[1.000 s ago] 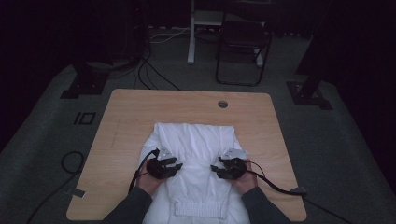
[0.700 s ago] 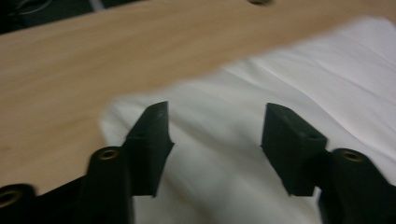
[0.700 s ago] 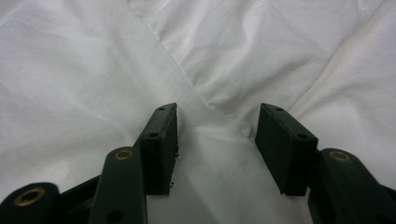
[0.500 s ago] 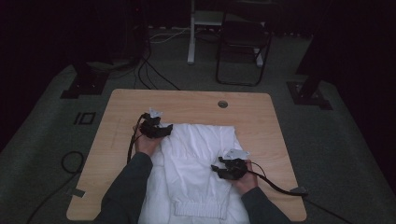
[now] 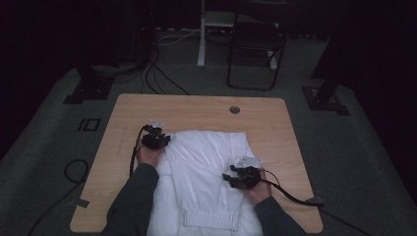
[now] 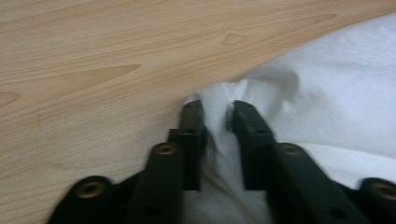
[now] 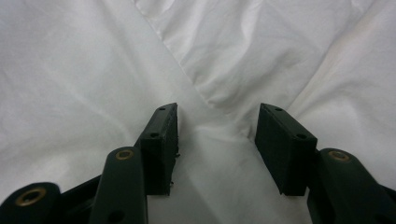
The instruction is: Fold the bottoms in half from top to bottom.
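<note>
A white garment [image 5: 206, 162] with an elastic waistband lies flat on the wooden table [image 5: 196, 105], the waistband at the near edge. My left gripper [image 5: 167, 141] is at the garment's far left corner. In the left gripper view its jaws [image 6: 215, 112] have just been closing and now pinch a bunched fold of the white cloth [image 6: 327, 93] beside bare wood [image 6: 93, 56]. My right gripper [image 5: 228, 177] rests on the cloth's right side. The right gripper's jaws [image 7: 217, 116] stand apart over the fabric [image 7: 93, 70], and a crease runs between them untouched.
A round cable hole [image 5: 234, 109] sits near the table's far edge. Bare wood runs along the far and left sides. On the dark floor beyond stand a folding chair [image 5: 255, 44], a white post [image 5: 201, 34], stand bases [image 5: 88, 86] and loose cables [image 5: 74, 169].
My left hand went from the middle of the garment out to its far left corner, then edged slightly nearer and closed on the cloth. The right hand stayed put.
</note>
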`<action>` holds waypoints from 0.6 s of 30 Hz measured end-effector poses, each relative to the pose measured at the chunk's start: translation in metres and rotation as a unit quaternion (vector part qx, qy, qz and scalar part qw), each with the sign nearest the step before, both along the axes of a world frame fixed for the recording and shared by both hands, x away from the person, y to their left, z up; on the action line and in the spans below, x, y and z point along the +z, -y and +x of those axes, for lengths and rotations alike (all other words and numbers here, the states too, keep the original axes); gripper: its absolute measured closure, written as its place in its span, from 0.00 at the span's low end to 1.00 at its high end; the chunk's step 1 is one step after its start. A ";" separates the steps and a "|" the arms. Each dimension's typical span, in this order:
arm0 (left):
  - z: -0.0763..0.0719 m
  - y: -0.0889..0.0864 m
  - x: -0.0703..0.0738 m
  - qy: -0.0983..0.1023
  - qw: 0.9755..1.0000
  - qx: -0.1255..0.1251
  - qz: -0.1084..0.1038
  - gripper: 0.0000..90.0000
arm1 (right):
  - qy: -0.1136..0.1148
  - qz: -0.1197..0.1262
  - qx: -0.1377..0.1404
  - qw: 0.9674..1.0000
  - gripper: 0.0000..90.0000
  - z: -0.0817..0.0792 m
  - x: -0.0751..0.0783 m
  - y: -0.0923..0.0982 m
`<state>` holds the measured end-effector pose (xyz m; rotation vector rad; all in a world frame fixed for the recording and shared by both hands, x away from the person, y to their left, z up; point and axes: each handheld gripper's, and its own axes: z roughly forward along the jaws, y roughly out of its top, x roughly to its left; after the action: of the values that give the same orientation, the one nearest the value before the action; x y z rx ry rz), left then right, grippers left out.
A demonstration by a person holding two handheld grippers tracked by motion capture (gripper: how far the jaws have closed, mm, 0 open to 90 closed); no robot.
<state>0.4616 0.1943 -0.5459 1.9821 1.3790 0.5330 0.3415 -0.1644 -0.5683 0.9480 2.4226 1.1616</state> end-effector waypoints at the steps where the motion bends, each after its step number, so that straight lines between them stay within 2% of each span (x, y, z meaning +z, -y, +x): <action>1: 0.001 -0.002 -0.001 -0.005 1.000 0.006 -0.006 0.68 | -0.001 -0.005 0.001 1.000 0.54 0.000 0.001 -0.001; 4: 0.004 -0.009 -0.003 -0.009 0.999 0.017 -0.026 0.52 | -0.011 -0.012 0.003 1.000 0.58 0.004 0.011 0.000; 6: 0.005 -0.010 -0.004 -0.008 1.000 0.013 -0.025 0.50 | 0.007 -0.005 -0.013 1.000 0.58 0.010 0.023 0.006; 8: 0.005 -0.010 -0.004 -0.007 1.000 0.012 -0.023 0.49 | 0.023 0.000 -0.044 0.999 0.55 0.020 0.037 0.014; 10: 0.006 -0.010 -0.004 -0.008 1.000 0.012 -0.028 0.48 | 0.034 0.008 -0.074 0.997 0.52 0.037 0.048 0.022; 12: 0.006 -0.010 -0.004 -0.007 0.999 0.009 -0.032 0.48 | 0.034 0.014 -0.105 0.994 0.47 0.058 0.053 0.030; 15: 0.007 -0.010 -0.004 -0.007 0.999 0.005 -0.037 0.48 | 0.014 0.028 -0.135 0.990 0.41 0.092 0.053 0.039; 18: 0.009 -0.009 -0.003 -0.013 0.999 -0.002 -0.037 0.48 | -0.007 0.036 -0.155 0.987 0.39 0.116 0.046 0.042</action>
<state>0.4703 0.2028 -0.5493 1.9390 1.3897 0.4491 0.4574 -0.2068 -0.5222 1.3041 2.1533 1.1349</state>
